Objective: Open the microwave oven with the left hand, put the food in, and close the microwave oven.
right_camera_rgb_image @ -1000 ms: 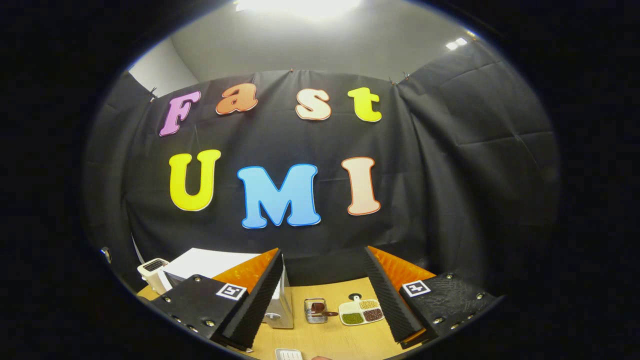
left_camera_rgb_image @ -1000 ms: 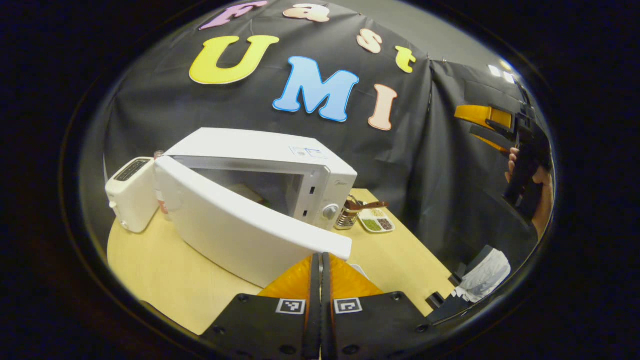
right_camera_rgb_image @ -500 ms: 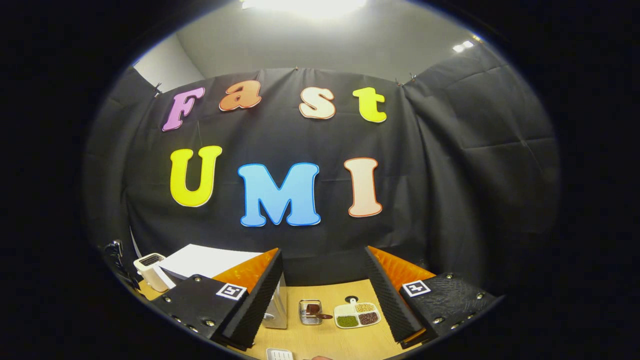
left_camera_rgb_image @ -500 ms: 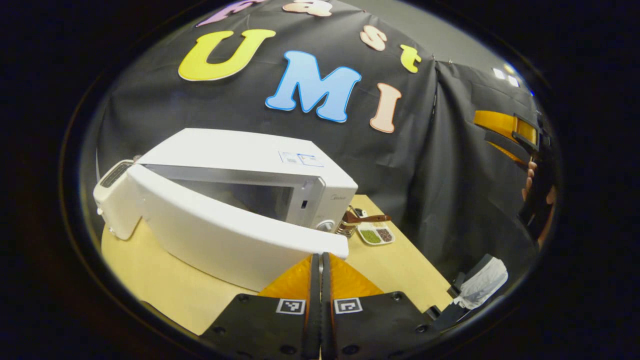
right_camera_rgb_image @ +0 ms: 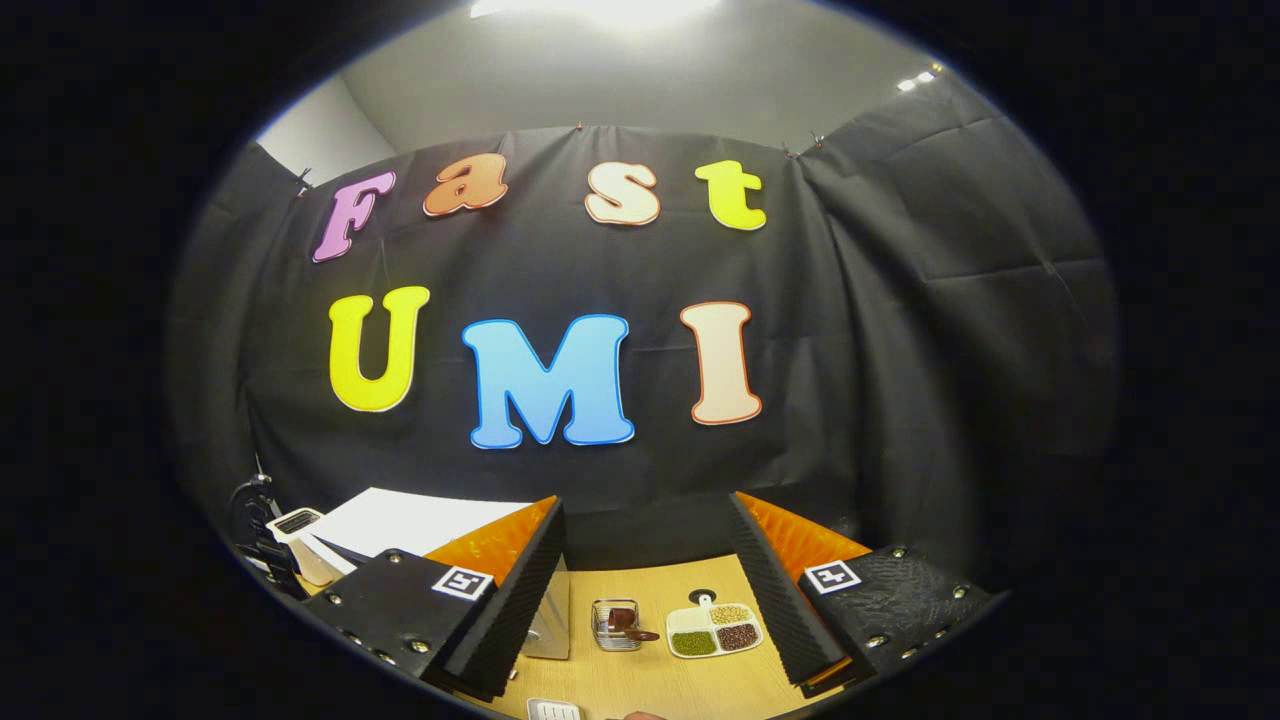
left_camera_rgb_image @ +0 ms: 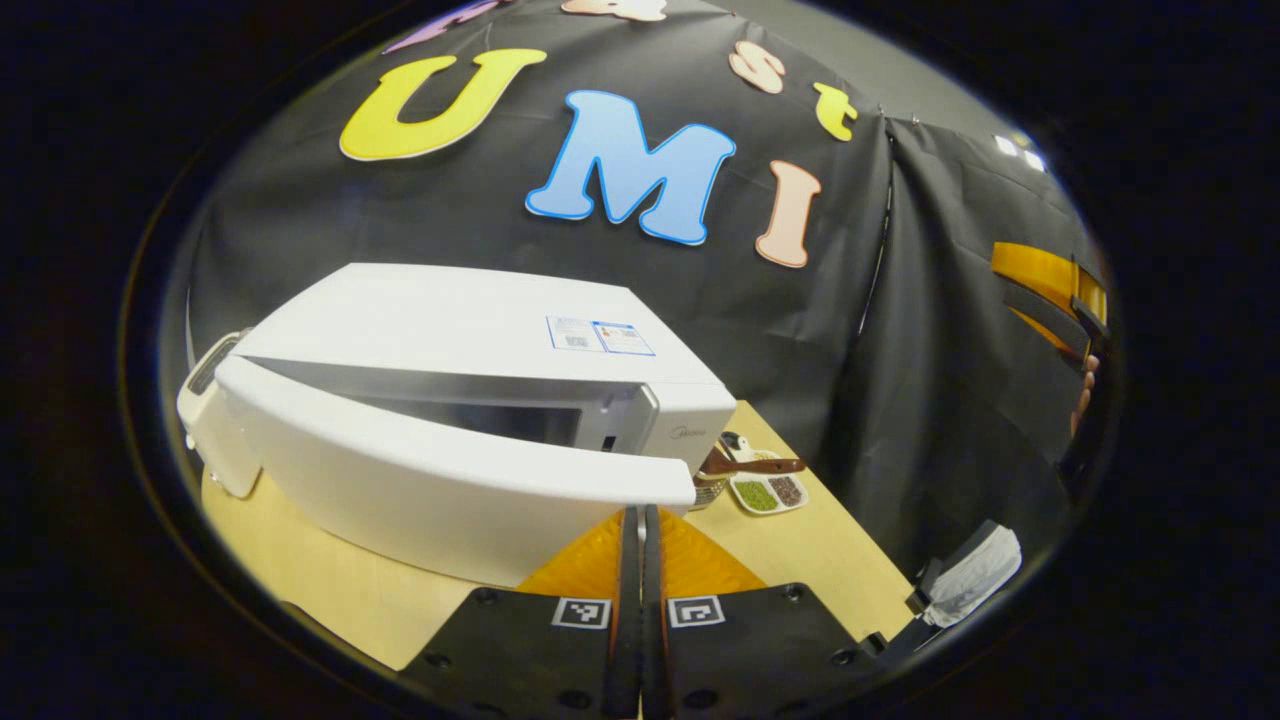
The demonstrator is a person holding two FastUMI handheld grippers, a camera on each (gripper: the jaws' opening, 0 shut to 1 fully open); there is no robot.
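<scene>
In the left gripper view, the left tongs (left_camera_rgb_image: 640,560) were clenched, the two fingers pressed together with nothing between them, at 6 o'clock. Their tips were just beside the free edge of the microwave door (left_camera_rgb_image: 440,480); I cannot tell if they touched it. The door stood only a little ajar on the white microwave oven (left_camera_rgb_image: 480,330), which sat on the tabletop (left_camera_rgb_image: 800,540) at 9 o'clock. In the right gripper view, the right tongs (right_camera_rgb_image: 645,590) were released and empty, above a divided dish (right_camera_rgb_image: 713,630).
</scene>
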